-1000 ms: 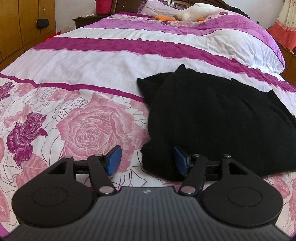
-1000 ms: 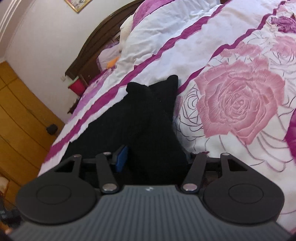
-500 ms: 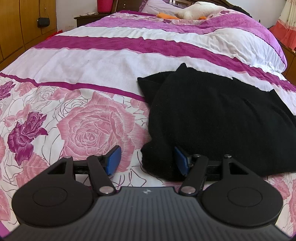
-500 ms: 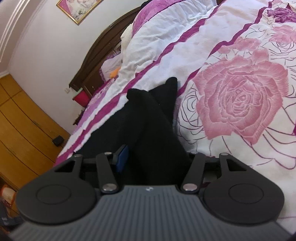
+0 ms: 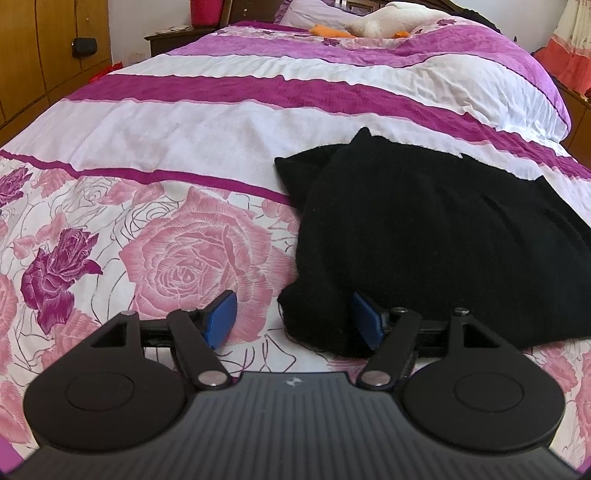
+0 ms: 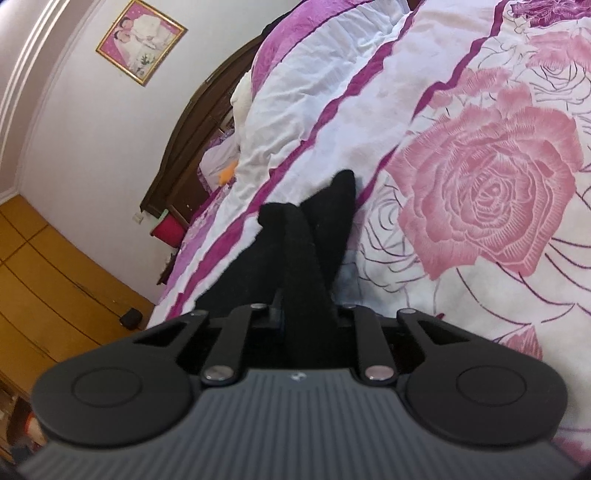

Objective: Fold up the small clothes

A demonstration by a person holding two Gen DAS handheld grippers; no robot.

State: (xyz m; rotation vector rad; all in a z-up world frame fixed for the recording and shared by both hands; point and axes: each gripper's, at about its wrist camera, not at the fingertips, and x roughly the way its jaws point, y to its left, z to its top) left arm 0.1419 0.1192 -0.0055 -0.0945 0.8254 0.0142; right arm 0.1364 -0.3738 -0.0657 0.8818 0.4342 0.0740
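A black knit garment lies on the bed's floral pink bedspread, to the right in the left wrist view. My left gripper is open, its blue pads straddling the garment's near left corner, low on the bed. My right gripper is shut on a raised fold of the same black garment, which runs up between its jaws. The right pads are hidden by the cloth.
Pillows and a white soft toy lie at the head of the bed. A wooden wardrobe stands at the left, a nightstand with a red container beside it. A dark headboard and a framed picture show behind.
My right gripper has closed on the black garment and tilted, lifting a fold. My left gripper has stayed open at the garment's corner, nearly still.
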